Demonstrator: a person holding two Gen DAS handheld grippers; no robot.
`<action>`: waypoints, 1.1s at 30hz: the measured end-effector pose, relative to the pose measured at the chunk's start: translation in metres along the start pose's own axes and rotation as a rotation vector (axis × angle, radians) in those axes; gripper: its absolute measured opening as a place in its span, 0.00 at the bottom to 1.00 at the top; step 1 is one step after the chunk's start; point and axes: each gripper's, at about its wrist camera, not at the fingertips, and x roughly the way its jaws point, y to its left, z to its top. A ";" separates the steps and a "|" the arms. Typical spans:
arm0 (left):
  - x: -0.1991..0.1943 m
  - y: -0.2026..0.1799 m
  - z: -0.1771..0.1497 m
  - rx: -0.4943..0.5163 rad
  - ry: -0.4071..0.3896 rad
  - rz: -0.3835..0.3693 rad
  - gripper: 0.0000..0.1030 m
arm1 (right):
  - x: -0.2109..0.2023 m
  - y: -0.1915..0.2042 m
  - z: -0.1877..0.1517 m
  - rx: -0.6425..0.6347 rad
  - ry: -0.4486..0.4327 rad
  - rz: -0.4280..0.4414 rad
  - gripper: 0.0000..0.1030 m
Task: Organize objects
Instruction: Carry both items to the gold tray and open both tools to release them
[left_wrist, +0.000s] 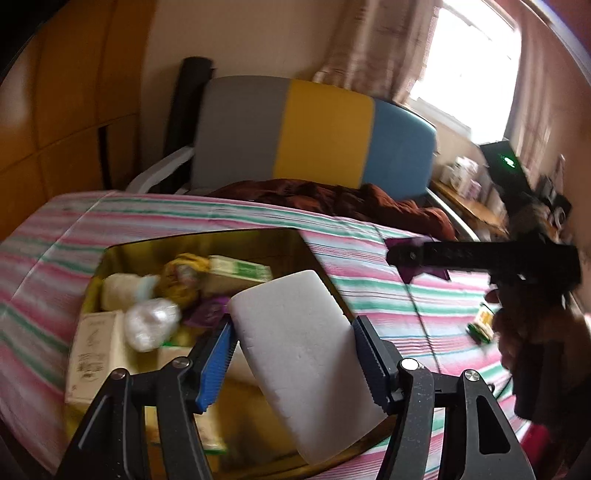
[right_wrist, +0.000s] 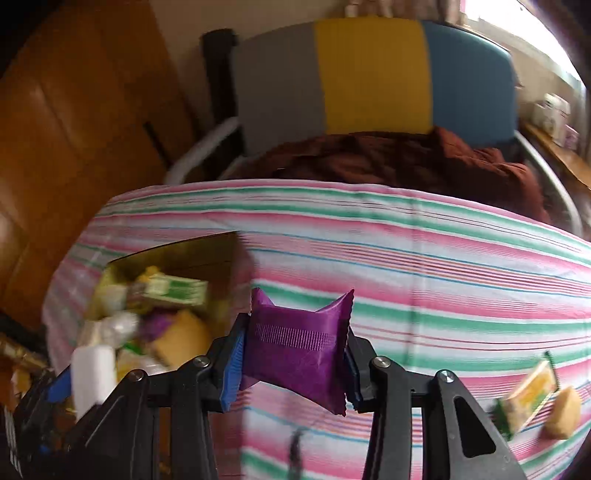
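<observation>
Partly blurred, gold box (left_wrist: 122, 254) contents stay indistinct.

Daylight from window (left_wrist: 469, 62) upper right – blown out white, glare there in both views. Left side dimmer, warm. Heavy fisheye bending and dark vignette at corners. Motion blur on box contents (left_wrist: 155, 295) and striped cloth (right_wrist: 443, 258) – gripper frames sharper

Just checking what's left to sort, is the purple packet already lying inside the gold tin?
No, the purple packet is clamped in the right gripper above the striped cloth, beside the gold tin.
</observation>
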 end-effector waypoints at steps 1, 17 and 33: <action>-0.003 0.009 -0.001 -0.018 -0.003 0.009 0.62 | 0.001 0.007 -0.002 -0.010 0.000 0.012 0.43; -0.009 0.085 -0.006 -0.186 -0.002 0.043 0.62 | 0.036 0.066 0.032 -0.017 -0.006 0.055 0.67; 0.026 0.068 0.020 -0.128 0.007 0.077 0.71 | -0.004 0.030 -0.035 0.095 -0.042 0.008 0.76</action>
